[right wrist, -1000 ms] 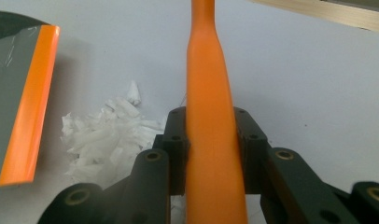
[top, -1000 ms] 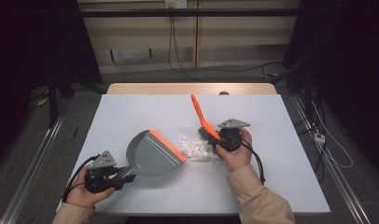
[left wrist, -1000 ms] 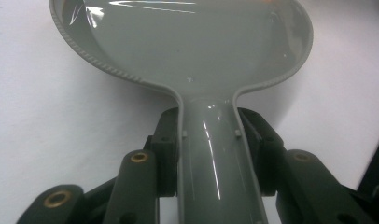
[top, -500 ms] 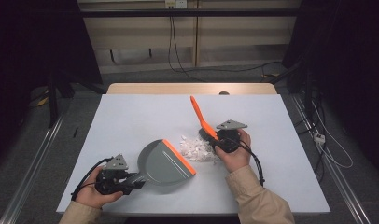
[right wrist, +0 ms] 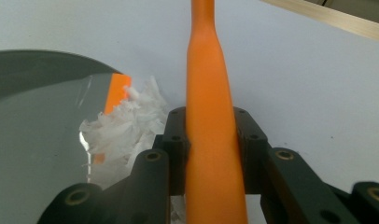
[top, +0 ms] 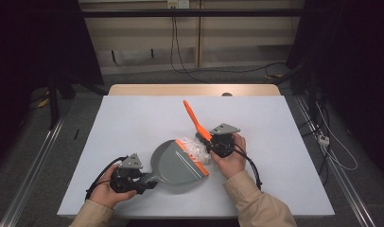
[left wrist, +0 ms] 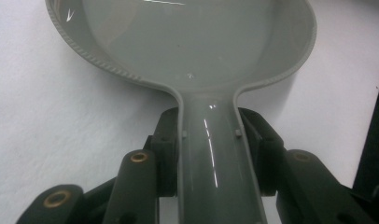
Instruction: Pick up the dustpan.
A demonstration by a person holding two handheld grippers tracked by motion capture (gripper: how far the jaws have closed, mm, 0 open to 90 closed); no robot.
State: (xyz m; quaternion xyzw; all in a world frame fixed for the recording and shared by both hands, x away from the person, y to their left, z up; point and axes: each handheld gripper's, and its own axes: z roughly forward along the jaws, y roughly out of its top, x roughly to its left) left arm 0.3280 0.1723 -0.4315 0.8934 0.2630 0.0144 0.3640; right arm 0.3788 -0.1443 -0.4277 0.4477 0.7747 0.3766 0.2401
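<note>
Your left tool (top: 145, 179) is clamped on the handle of the grey dustpan (top: 178, 163), which lies flat on the desk (top: 133, 118) at about seven o'clock from centre, its orange lip pointing toward two o'clock. Your right tool (top: 213, 142) is clamped on the orange brush handle (top: 194, 118), which slants up toward eleven o'clock. White shreds (top: 197, 149) lie at the pan's lip, touching it, just beside your right tool.
</note>
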